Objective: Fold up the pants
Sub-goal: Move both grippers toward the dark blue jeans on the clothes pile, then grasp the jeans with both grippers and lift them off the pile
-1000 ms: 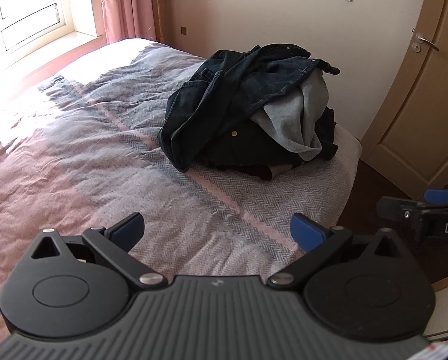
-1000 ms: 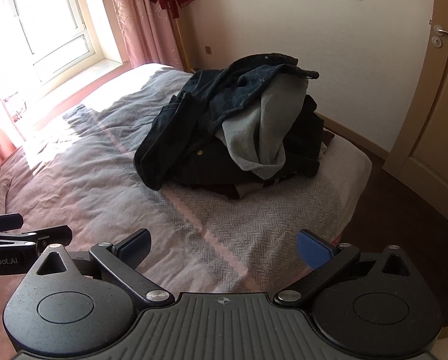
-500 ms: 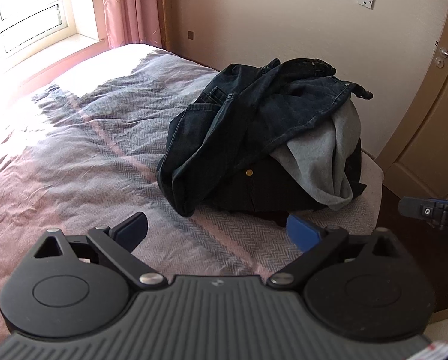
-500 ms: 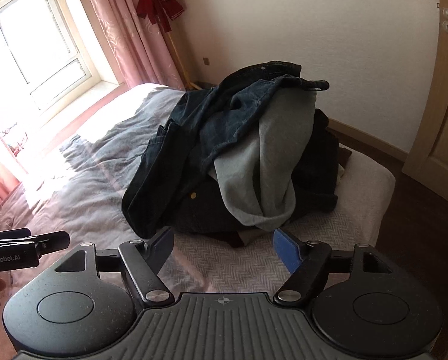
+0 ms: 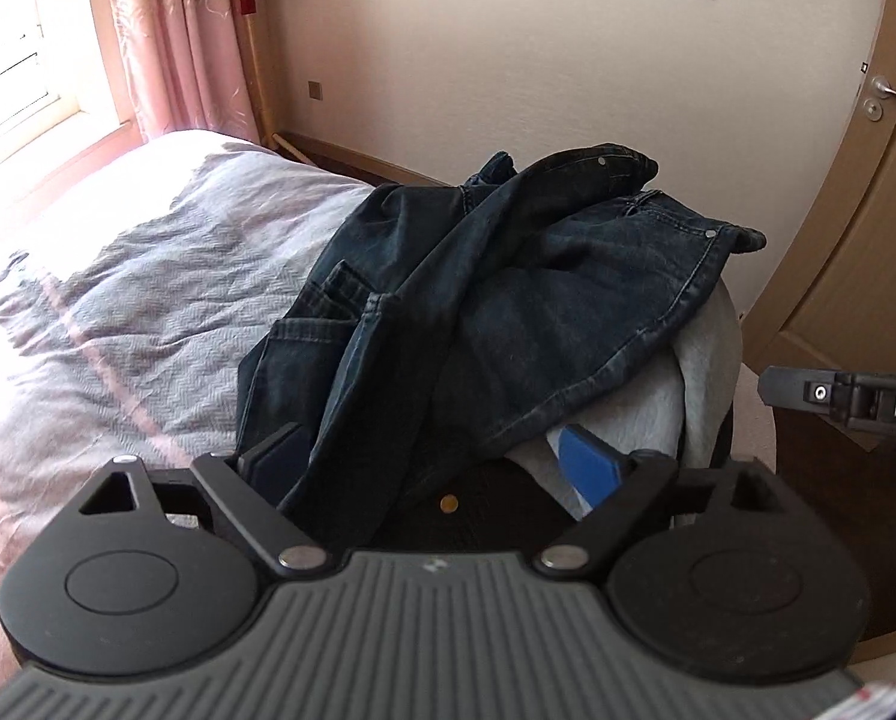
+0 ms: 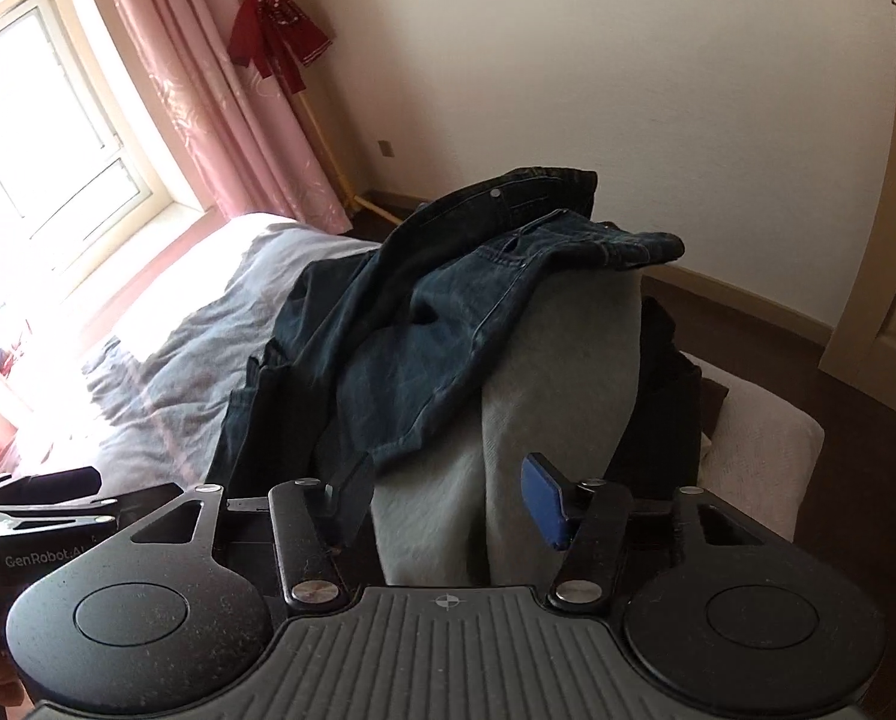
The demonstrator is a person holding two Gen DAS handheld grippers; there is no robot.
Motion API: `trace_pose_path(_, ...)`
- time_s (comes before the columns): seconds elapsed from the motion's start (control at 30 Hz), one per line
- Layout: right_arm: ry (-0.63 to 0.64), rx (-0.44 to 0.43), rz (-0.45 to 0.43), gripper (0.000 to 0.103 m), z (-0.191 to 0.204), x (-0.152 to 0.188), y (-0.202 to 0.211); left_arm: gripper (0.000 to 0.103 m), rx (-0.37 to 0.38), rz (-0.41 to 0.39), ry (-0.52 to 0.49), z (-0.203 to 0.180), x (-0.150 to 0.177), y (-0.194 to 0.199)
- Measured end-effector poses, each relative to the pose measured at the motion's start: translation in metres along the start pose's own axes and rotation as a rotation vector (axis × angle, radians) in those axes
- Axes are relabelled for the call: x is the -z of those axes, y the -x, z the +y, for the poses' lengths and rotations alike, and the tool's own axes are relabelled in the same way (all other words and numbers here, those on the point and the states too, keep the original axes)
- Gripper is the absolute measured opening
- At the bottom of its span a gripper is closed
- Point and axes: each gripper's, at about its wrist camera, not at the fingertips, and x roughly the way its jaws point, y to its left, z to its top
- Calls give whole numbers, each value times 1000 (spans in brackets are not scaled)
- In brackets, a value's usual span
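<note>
While both claws gape, pants (image 5: 508, 312) lie between.

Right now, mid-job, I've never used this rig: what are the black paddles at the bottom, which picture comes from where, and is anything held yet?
Each picture comes from a camera on a hand-held two-finger gripper, looking along its fingers. The left gripper straddles dark jeans; the right gripper straddles a grey garment. Both stand open, holding nothing. The clothes lie piled on a bed. The right gripper also shows at the left view's edge.
</note>
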Motion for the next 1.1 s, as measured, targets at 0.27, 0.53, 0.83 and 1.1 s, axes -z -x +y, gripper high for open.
trace_pose_path(0.27, -99, 16, -16, 51, -34, -42, -60, 81, 33, 5, -69, -9, -52, -89)
trace_pose_path(0.53, -209, 6, -87, 48, -59, -68, -96, 73, 32, 27, -132, -10, -79, -163)
trace_pose_path(0.83, -251, 17, -91, 26, -68, -82, -123, 70, 29, 18, -217, -17, -90, -214)
trace_pose_path(1.1, -205, 3, -160, 0, -62, -84, -108, 13, 102, -35, -238, -14, -84, -208)
